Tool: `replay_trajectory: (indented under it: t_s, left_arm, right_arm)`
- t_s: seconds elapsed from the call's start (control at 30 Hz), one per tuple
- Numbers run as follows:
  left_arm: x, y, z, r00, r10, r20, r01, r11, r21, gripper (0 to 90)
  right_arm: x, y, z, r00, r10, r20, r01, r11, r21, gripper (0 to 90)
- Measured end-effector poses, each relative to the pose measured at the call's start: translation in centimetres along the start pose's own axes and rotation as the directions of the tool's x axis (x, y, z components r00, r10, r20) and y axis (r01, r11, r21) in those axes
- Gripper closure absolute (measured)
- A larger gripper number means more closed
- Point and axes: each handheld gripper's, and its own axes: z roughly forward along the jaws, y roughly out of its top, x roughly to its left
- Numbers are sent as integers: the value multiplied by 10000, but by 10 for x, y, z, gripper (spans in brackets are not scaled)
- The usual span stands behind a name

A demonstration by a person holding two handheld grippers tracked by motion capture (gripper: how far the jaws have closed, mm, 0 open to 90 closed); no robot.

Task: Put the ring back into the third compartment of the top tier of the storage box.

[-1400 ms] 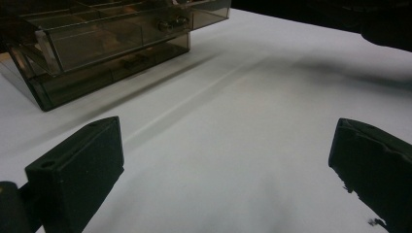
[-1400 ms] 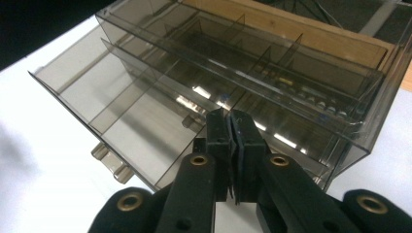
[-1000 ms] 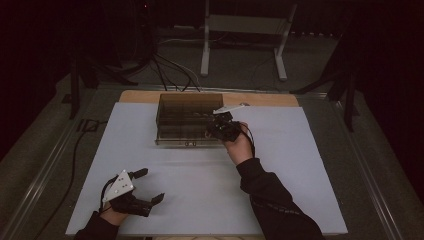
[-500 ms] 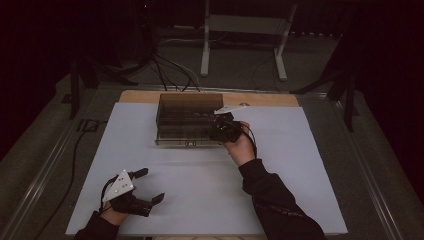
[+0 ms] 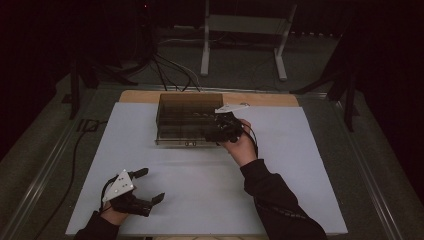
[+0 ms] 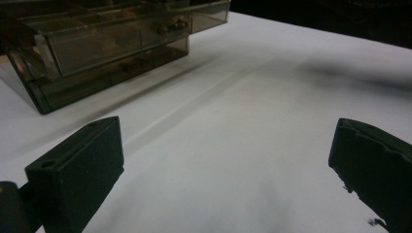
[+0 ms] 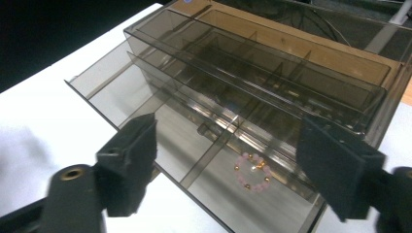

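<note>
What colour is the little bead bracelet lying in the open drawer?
Pale pink beads with a few gold ones; the bracelet shows best in the right gripper view.

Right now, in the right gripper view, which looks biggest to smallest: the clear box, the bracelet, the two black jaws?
1. Clear box, by far.
2. The two black jaws, alike; nearness to the camera enlarges them.
3. Pink bracelet, smallest.

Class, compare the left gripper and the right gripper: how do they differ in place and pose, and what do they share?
The left gripper sits low over the bare white sheet, near the table's front edge; the right gripper is farther off, at the smoky plastic organizer. The left points at open sheet; the right points down over a drawer holding a pink bead bracelet. Both are open and hold nothing.
</note>
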Motion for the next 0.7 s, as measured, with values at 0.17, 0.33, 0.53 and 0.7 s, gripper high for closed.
replay_trajectory:
  t_s: [0.17,0.33,0.53,0.7]
  left_arm:
    - [0,0,0,10000,-22,12,22,10000,-20,5]
    - [0,0,0,10000,-10,11,10,10000,-9,5]
    - [1,0,0,10000,-9,20,9,10000,-1,5]
    - [0,0,0,10000,13,24,-13,10000,8,5]
  right_arm:
    - [5,3,-3,10000,-63,-29,62,9998,-198,134]
    - [8,6,-9,9995,-185,-256,173,9988,-452,68]
    - [11,8,-14,9981,-345,-503,318,9981,-525,1]
    - [13,8,-16,9973,-429,-597,399,9979,-508,0]
